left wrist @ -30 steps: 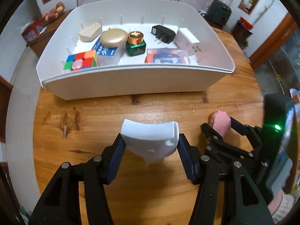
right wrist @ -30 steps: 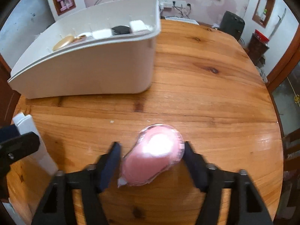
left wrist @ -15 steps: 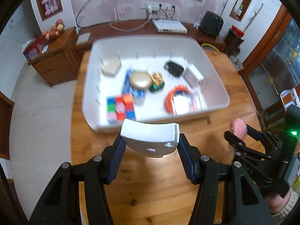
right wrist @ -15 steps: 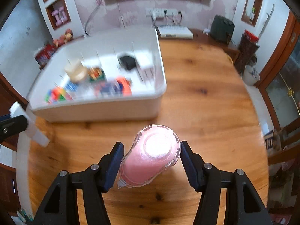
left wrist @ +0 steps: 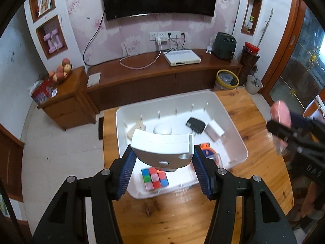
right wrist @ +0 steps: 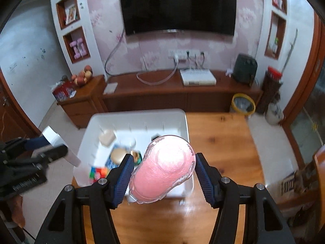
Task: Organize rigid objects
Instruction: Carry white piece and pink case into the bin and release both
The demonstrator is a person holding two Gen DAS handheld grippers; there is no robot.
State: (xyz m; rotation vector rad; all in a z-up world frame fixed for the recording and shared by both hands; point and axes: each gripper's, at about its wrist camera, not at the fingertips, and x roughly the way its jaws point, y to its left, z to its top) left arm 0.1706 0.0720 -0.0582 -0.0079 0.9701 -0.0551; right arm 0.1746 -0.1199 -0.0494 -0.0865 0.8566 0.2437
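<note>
My left gripper (left wrist: 162, 162) is shut on a white curved plastic piece (left wrist: 162, 149) and holds it high above the white bin (left wrist: 233, 128). My right gripper (right wrist: 163, 172) is shut on a pink item in a clear blister case (right wrist: 164, 166), also high above the bin (right wrist: 182, 118). The bin holds a colour cube (left wrist: 155, 178), a black adapter (left wrist: 196, 124), a white charger (left wrist: 214, 130), a beige block (right wrist: 106, 137), a gold-lidded jar (right wrist: 118, 155) and an orange-rimmed pack (left wrist: 209, 152). The right gripper shows at the right of the left wrist view (left wrist: 284, 126).
The bin sits on a round wooden table (left wrist: 182, 219). Behind it stand a low wooden TV cabinet (left wrist: 154, 75), a side cabinet with fruit (left wrist: 65, 93) and a yellow waste bin (left wrist: 226, 79). A TV hangs on the wall (right wrist: 176, 8).
Both grippers have risen well above the table with their objects still held. The bin now lies far below and looks smaller.
</note>
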